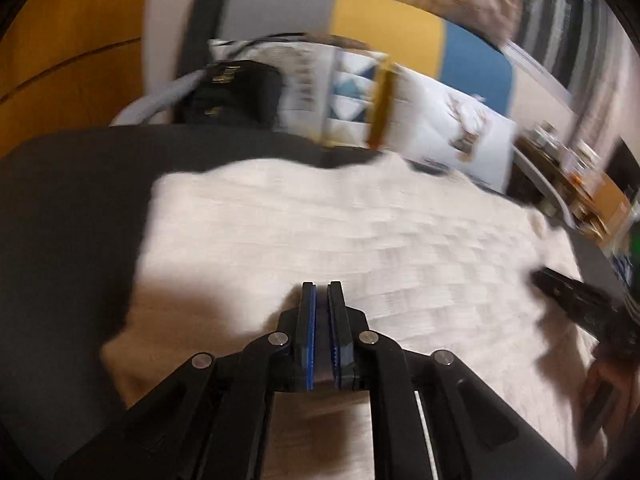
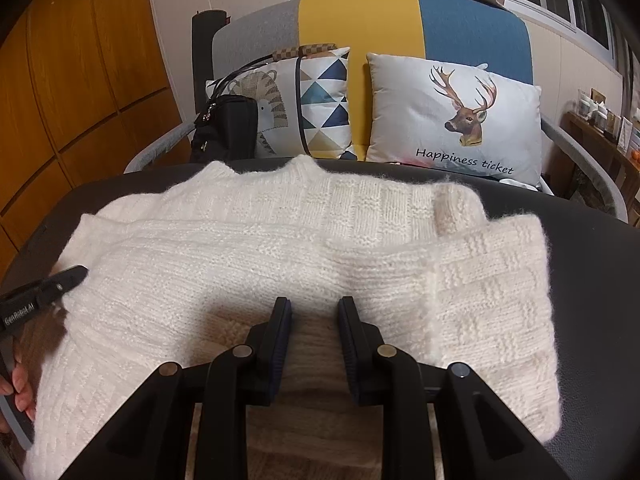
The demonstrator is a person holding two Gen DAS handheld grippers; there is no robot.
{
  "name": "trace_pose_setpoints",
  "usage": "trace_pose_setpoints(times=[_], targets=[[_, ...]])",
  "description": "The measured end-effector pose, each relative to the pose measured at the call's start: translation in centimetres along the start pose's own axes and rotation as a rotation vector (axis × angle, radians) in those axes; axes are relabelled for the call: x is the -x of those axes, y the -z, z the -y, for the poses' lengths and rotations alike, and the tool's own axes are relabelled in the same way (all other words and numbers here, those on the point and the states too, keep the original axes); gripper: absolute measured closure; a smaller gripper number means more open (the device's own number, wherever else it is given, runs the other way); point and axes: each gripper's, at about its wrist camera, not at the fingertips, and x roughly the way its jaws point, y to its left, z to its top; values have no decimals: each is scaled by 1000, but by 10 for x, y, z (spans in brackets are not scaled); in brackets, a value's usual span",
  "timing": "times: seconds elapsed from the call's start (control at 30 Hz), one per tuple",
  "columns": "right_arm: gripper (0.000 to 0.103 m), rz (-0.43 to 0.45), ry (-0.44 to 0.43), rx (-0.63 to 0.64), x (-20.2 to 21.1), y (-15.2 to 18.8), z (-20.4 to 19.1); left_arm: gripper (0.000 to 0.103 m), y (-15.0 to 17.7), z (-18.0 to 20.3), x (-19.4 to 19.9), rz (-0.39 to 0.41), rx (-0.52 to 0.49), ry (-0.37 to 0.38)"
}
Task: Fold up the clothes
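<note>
Sofa [image 2: 360,16]: stood at 12 o'clock beyond the table, its back in grey, yellow and blue panels.
Table [image 2: 592,280]: dark top, spread under the garment from 9 to 3 o'clock.
Sweater [image 2: 248,256]: cream knit, lay flat across the table centre, long axis running 9 to 3 o'clock; its neckline pointed toward 12 o'clock, at the sofa, and one folded sleeve [image 2: 492,292] lay over the body at 3 o'clock.
Deer cushion [image 2: 456,120]: leaned on the sofa at 1 o'clock (printed "Happiness ticket").
Triangle cushion [image 2: 316,104]: beside it at 12 o'clock.
Black bag [image 2: 228,128]: on the sofa at 11 o'clock.
Right gripper [image 2: 314,304]: sat over the sweater's near edge at 6 o'clock, jaws partly apart, pads [image 2: 282,320] clear of the knit as far as could be seen, nothing clamped.
Left gripper [image 1: 322,286]: blurred, fingers drawn almost together above the sweater [image 1: 360,232], nothing visible between them; in the right view it showed at 9 o'clock by the garment's left edge.
</note>
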Motion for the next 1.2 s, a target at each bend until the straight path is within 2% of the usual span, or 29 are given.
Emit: trace_pose_setpoints(times=[0.1, 0.2, 0.27, 0.33, 0.37, 0.47, 0.53, 0.67, 0.87, 0.93, 1.0, 1.07, 1.17, 1.2], targets=[[80, -4, 6, 8, 0, -1, 0, 95, 4, -5, -1, -1, 21, 24], [80, -2, 24, 15, 10, -8, -9, 95, 7, 0, 1, 4, 8, 9], [75, 23, 35, 16, 24, -15, -23, 95, 9, 3, 3, 8, -1, -3], [75, 69, -98, -15, 37, -22, -49, 95, 8, 4, 3, 9, 3, 1], [75, 59, -141, -3, 37, -26, -65, 95, 8, 2, 3, 10, 11, 8], [82, -31, -218, 91, 15, -30, -118, 95, 8, -5, 2, 11, 38, 35], [82, -95, -212, 147, -2, -26, -138, 95, 8, -8, 2, 11, 52, 50], [86, -107, -194, 92, -14, -17, -121, 95, 9, -8, 2, 12, 56, 56], [92, -52, -41, -65, 9, -6, -28, 95, 10, -8, 2, 12, 63, 65], [98, -34, -44, -150, 16, -1, 1, 95, 10, -8, 2, 12, 61, 64], [98, -26, -66, -230, 24, -3, 21, 95, 10, -8, 3, 12, 61, 64], [93, 9, -93, -255, 34, -10, 22, 95, 10, -8, 3, 12, 63, 64], [90, 83, -124, -128, 38, -31, -1, 95, 10, -8, 2, 13, 60, 60], [90, 67, -139, -115, 31, -37, -6, 95, 10, -8, 2, 13, 62, 63]])
